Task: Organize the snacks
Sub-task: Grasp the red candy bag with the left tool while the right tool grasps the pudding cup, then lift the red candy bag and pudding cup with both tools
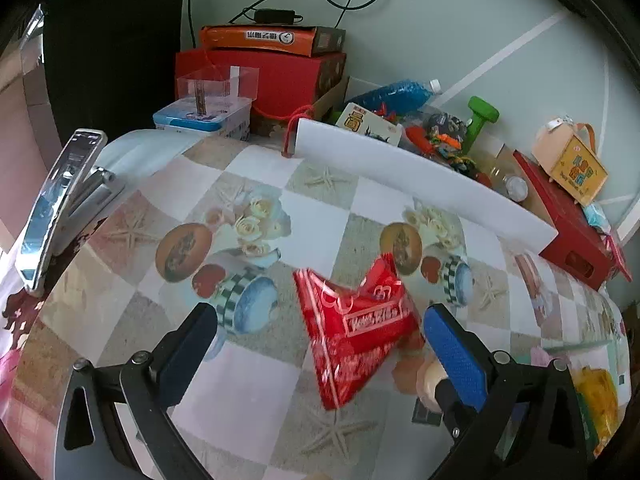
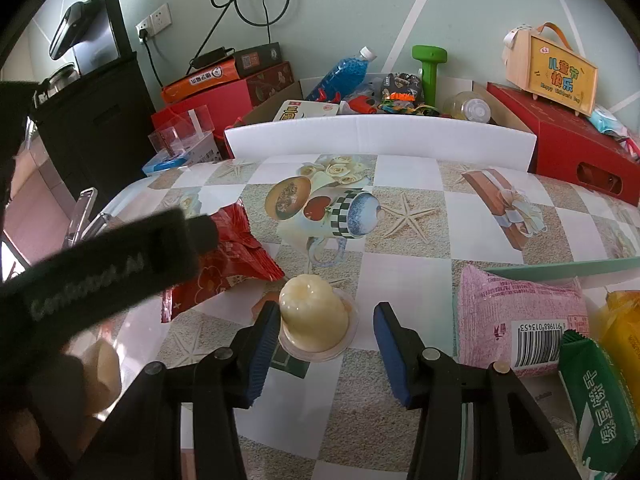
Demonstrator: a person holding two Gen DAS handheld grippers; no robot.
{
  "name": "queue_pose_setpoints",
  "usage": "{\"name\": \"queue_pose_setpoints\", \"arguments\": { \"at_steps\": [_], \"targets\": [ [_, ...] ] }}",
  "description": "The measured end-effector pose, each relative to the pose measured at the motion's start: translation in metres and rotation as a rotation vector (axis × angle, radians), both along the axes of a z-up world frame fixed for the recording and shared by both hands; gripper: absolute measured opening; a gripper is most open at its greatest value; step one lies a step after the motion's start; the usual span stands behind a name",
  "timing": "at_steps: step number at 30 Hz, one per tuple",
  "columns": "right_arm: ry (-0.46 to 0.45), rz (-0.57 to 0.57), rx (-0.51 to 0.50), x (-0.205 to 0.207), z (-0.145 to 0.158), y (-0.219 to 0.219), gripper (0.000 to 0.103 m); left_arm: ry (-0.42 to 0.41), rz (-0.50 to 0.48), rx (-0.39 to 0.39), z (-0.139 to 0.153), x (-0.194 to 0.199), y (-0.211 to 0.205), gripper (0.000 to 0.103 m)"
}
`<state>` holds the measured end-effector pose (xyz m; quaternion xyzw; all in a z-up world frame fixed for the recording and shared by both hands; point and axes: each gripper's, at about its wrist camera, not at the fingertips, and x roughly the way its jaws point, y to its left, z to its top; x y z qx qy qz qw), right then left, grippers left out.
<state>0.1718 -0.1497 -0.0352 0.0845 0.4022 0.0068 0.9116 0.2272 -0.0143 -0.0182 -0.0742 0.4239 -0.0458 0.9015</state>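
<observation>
Translucent plastic jelly cup [image 2: 318,322] sits on the desk [image 2: 400,272] just right of the red snack bag [image 2: 228,264], between the right claw [image 2: 326,344] pads: left pad touching, right apart. Center before squeezing gently. Left claw [image 1: 320,344] gapes wide.

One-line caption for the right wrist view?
Right gripper straddles an upturned jelly cup, left pad touching, beside a red snack bag.

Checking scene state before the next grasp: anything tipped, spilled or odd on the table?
Nothing spilled. The jelly cup sits upside down, dome up on its lid rim, with the right gripper around it, left pad touching, right pad clear. The red snack bag lies crumpled and askew between the left gripper fingers.
</observation>
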Motion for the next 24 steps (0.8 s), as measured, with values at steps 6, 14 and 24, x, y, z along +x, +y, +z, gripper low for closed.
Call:
{"name": "queue_pose_setpoints", "arguments": {
  "at_steps": [6,14,24],
  "targets": [
    [0.004,0.001,-0.003,0.001,-0.001,0.001,0.052,0.006,-0.002,0.011,-0.005,0.010,-0.002,0.103],
    [0.000,0.023,0.010,0.001,-0.001,0.002,0.035,-0.002,-0.031,-0.075,-0.002,0.006,0.000,0.065],
    [-0.004,0.032,0.029,0.000,0.000,0.000,0.034,0.022,-0.020,-0.059,0.003,-0.002,0.004,0.062]
  ]
}}
